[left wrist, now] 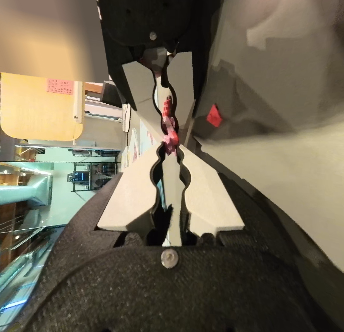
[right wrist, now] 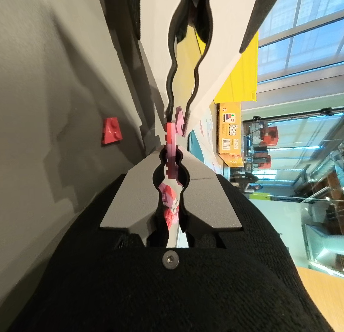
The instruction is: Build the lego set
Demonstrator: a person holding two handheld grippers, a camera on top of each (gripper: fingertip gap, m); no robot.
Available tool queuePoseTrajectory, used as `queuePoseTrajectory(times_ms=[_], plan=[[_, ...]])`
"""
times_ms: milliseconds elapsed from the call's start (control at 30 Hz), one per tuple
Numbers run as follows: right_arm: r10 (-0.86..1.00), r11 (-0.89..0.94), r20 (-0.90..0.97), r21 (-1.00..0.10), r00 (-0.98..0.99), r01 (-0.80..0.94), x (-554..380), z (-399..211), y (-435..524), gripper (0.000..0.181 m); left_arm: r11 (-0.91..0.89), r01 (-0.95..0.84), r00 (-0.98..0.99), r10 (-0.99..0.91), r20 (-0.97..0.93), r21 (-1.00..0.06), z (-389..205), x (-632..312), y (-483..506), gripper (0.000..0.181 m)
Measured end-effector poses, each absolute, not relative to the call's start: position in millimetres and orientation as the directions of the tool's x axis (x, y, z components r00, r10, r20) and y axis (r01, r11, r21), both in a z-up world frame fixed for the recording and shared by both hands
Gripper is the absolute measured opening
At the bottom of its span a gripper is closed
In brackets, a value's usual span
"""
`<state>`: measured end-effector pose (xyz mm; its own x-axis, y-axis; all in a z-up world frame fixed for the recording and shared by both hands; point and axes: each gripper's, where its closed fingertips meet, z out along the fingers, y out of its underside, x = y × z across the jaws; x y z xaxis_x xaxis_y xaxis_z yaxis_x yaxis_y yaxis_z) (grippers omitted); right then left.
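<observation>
Build is partway, judging by what's in hand: a small pink-and-red lego assembly (right wrist: 171,146) of several plates already joined, held up off the grey worktop (left wrist: 279,174) between both tools. At least one loose red wedge plate (right wrist: 111,130) lies on the worktop, left of the fingers in the right wrist view, well apart from them, not yet added. More loose pink/red pieces (right wrist: 170,203) show thru the gap between the right tool's fingers, near its base; can't tell how many. Orange set box (right wrist: 229,133) and printed sheets sit farther right, so plenty probably left to do.

Right gripper (right wrist: 170,148): fingers clenched on the near end of the assembly, which runs edge-on between the tips and sticks out beyond them. Left gripper (left wrist: 170,146) faces it tip to tip; fingers look closed on the other end, w/ a lilac piece (right wrist: 180,125) at its tips. In the left wrist view the assembly sits right at the tips of both pairs, squeezed from both ends. Likely a press-together or re-grip step, tho the exact joint is hidden by the fingers.
</observation>
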<state>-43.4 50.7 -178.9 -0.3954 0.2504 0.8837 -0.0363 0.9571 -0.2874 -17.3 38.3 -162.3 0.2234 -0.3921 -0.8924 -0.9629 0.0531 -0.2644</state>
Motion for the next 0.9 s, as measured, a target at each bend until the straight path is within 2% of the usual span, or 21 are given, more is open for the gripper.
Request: queuePoseTrajectory(times_ms=[367,567,733,900], plan=[[0.335,0.925,0.833,-0.379,-0.44,-0.014,-43.4,-179.9,51.4,0.006,0.049,-0.971,0.196,-0.406,-0.893,-0.235,-164.6,-17.9,39.0,0.01],[0.264,0.952,0.871,-0.303,-0.415,-0.031,-43.2,-180.6,49.9,0.008,0.069,-0.991,0.075,-0.443,-0.893,-0.117,-170.4,-14.2,36.3,0.011],[0.306,0.938,0.848,-0.347,-0.432,-0.018,-43.4,-180.8,50.6,0.007,0.091,-0.996,-0.024,-0.469,-0.883,-0.022,-169.0,-15.8,37.2,0.011],[0.395,0.899,0.797,-0.437,-0.456,0.014,-44.3,-179.2,52.8,0.007,0.062,-0.998,-0.034,-0.435,-0.9,0.008,-163.8,-19.2,40.4,0.01]])
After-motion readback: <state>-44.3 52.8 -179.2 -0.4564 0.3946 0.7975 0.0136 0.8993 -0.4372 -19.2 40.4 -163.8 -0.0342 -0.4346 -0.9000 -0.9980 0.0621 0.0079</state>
